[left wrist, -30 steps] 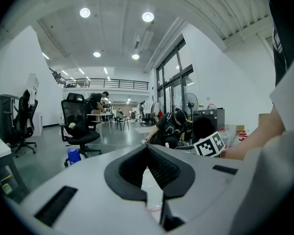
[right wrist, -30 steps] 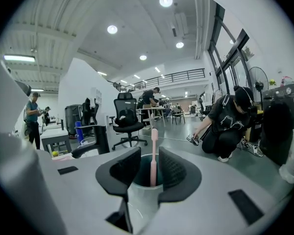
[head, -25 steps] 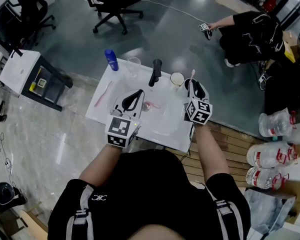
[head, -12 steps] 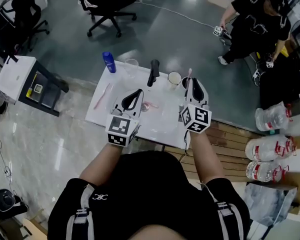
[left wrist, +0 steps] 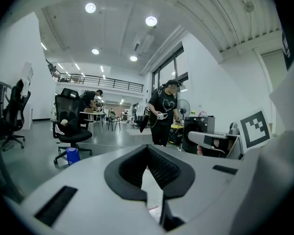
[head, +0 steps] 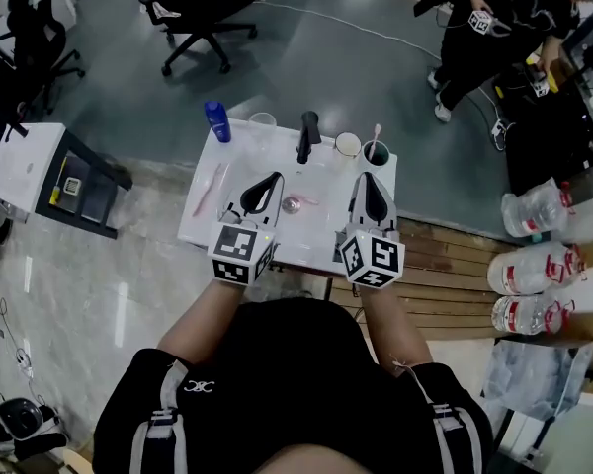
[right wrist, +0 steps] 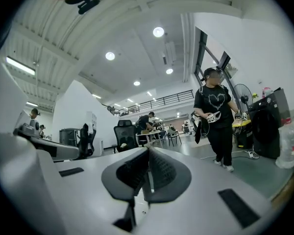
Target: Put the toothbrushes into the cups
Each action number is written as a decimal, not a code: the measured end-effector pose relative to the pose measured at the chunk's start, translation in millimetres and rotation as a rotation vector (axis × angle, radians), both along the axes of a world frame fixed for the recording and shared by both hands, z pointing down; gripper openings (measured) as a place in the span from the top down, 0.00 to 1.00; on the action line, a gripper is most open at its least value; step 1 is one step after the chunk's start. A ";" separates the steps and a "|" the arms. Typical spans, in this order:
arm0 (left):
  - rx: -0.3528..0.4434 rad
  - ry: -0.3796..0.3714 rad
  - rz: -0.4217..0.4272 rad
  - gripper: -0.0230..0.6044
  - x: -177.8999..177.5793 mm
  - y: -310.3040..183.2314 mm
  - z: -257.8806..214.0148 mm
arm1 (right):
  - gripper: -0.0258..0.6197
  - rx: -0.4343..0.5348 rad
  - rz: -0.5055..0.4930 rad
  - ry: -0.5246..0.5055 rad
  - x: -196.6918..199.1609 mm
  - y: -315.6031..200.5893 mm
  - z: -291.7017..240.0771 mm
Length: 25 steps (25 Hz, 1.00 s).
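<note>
A pink toothbrush (head: 376, 136) stands in the dark cup (head: 377, 154) at the table's far right. Beside that cup is a white cup (head: 348, 145), and a clear cup (head: 263, 121) sits further left. Another pink toothbrush (head: 209, 188) lies flat on the left of the white table (head: 321, 191). My right gripper (head: 368, 177) (right wrist: 148, 151) hovers short of the dark cup; its jaws have just been closing and are shut with nothing between them. Over the table's middle, my left gripper (head: 274, 179) (left wrist: 147, 148) is shut and empty.
A blue bottle (head: 216, 120) stands at the far left corner and a black upright object (head: 306, 136) stands between the cups. A small pink and metal item (head: 293, 205) lies mid-table. A person (head: 484, 28) stands beyond; large water bottles (head: 534, 265) lie on the right.
My right gripper has pulled back from the dark cup toward me and risen, its jaws closing empty. The toothbrush stays in the cup. My left gripper shifted only slightly.
</note>
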<state>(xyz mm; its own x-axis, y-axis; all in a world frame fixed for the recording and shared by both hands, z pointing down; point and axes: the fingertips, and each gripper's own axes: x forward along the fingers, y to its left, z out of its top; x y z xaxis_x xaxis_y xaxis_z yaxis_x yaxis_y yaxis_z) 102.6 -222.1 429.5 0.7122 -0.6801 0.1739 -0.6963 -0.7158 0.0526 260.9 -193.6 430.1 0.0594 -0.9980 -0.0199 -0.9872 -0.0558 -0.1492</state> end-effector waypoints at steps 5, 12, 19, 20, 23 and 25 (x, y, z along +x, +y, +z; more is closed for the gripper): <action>-0.006 0.004 0.037 0.94 -17.1 4.1 1.6 | 0.94 -0.021 0.024 0.004 -29.0 10.9 8.1; -0.016 0.006 0.063 0.94 -39.3 3.3 0.9 | 0.94 -0.059 0.029 0.025 -58.6 13.3 16.1; 0.002 -0.008 0.044 0.94 -61.4 -5.2 5.3 | 0.69 -0.172 -0.278 0.305 -122.7 -3.9 37.0; 0.007 -0.007 0.037 0.94 -65.4 -6.9 4.5 | 0.67 -0.191 -0.315 0.335 -128.8 -7.0 40.6; 0.006 0.003 0.014 0.94 -77.8 -12.1 3.9 | 0.63 -0.268 -0.404 0.438 -140.9 -16.7 57.0; -0.005 0.013 -0.004 0.94 -87.1 -13.9 5.6 | 0.62 -0.329 -0.475 0.523 -149.4 -22.1 73.9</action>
